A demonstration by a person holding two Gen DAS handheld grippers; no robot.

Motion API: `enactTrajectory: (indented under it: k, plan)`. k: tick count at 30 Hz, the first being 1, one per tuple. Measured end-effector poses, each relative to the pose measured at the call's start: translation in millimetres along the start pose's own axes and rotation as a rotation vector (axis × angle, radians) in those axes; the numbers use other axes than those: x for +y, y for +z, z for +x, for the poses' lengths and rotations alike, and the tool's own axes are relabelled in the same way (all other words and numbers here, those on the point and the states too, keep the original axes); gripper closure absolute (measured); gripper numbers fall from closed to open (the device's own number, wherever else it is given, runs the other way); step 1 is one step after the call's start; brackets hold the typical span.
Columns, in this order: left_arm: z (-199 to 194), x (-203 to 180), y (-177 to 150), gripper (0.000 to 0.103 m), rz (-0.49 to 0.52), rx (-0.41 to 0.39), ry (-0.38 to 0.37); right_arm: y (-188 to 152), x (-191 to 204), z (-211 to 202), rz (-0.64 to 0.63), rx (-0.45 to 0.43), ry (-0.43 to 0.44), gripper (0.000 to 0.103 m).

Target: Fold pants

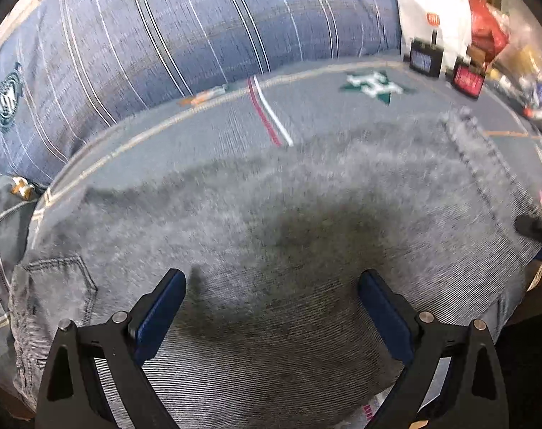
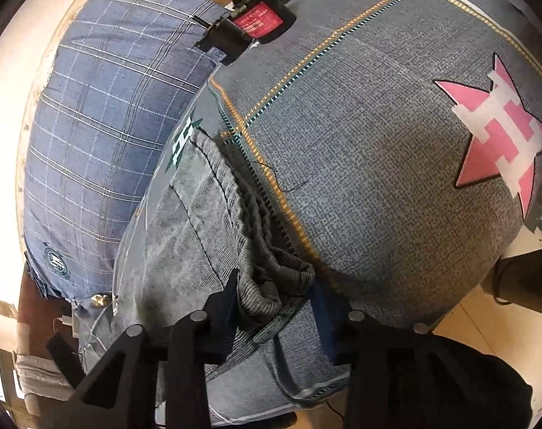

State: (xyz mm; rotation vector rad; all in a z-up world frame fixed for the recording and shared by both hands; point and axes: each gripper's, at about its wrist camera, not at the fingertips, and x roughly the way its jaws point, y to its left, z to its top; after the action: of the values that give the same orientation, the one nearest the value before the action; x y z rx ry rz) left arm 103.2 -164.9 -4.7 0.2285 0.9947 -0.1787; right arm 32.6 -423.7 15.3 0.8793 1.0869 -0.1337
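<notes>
Grey corduroy pants (image 1: 271,221) lie spread on a bed with a grey-blue cover (image 1: 206,132). In the left wrist view, my left gripper (image 1: 272,286) hovers just above the pants with its blue-padded jaws wide apart and nothing between them. A back pocket (image 1: 56,286) shows at the lower left. In the right wrist view, my right gripper (image 2: 274,293) has its jaws partly closed around the bunched elastic waistband (image 2: 271,279) of the pants (image 2: 199,207) at the edge of the bed. The right gripper's tip (image 1: 532,228) shows at the far right of the left wrist view.
A blue plaid pillow (image 1: 163,35) (image 2: 99,125) lies at the head of the bed. A white bag (image 1: 431,10), a red bag (image 1: 485,25) and two small dark boxes (image 1: 467,78) (image 2: 260,21) sit at the far side. The cover bears a pink star print (image 2: 499,132). Tiled floor (image 2: 485,321) lies beside the bed.
</notes>
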Motion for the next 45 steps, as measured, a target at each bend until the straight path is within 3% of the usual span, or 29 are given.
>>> enactTrajectory:
  k: [3, 8, 15, 19, 25, 29, 33, 35, 38, 42, 44, 45]
  plan:
    - [-6.0, 1.1, 0.6, 0.005, -0.008, -0.03, -0.005, -0.2, 2.2, 0.6, -0.018, -0.003, -0.017, 0.063]
    - [6.3, 2.0, -6.5, 0.005, -0.027, 0.016, -0.011, 1.1, 7.6, 2.9, -0.042, -0.004, -0.05, 0.064]
    - [-7.5, 2.6, -5.8, 0.005, -0.033, -0.029, -0.028, 3.5, 11.3, 5.4, -0.061, 0.006, -0.089, 0.064]
    - [12.1, -1.5, -11.4, 0.005, -0.013, 0.032, -0.024, 4.6, 15.3, 7.3, -0.069, 0.011, -0.112, 0.064]
    - [9.2, -1.0, -14.3, 0.005, -0.007, 0.015, -0.026, 6.5, 20.6, 10.5, -0.081, 0.019, -0.137, 0.064]
    - [-8.3, 6.5, -12.9, 0.005, -0.035, -0.039, -0.036, 7.9, 22.4, 12.8, -0.09, 0.021, -0.145, 0.064]
    - [15.3, -1.5, -19.2, 0.005, 0.016, 0.057, -0.019, 9.1, 23.5, 14.2, -0.099, 0.024, -0.152, 0.065]
    - [14.8, -1.3, -23.6, 0.002, 0.014, 0.017, -0.013, 9.7, 24.6, 14.7, -0.106, 0.028, -0.158, 0.065]
    - [9.4, 2.0, -20.5, 0.003, 0.002, 0.041, -0.028, 11.2, 26.4, 15.9, -0.116, 0.032, -0.168, 0.065]
    - [-7.2, 5.6, -20.9, 0.003, -0.011, -0.018, -0.036, 11.8, 26.5, 16.2, -0.121, 0.035, -0.171, 0.065]
    - [1.9, 4.2, -23.4, 0.003, -0.007, 0.015, -0.032, 12.1, 26.2, 16.5, -0.119, 0.037, -0.169, 0.065]
    - [13.9, -0.4, -27.5, 0.002, 0.015, 0.072, -0.037, 12.7, 26.8, 17.0, -0.121, 0.038, -0.17, 0.065]
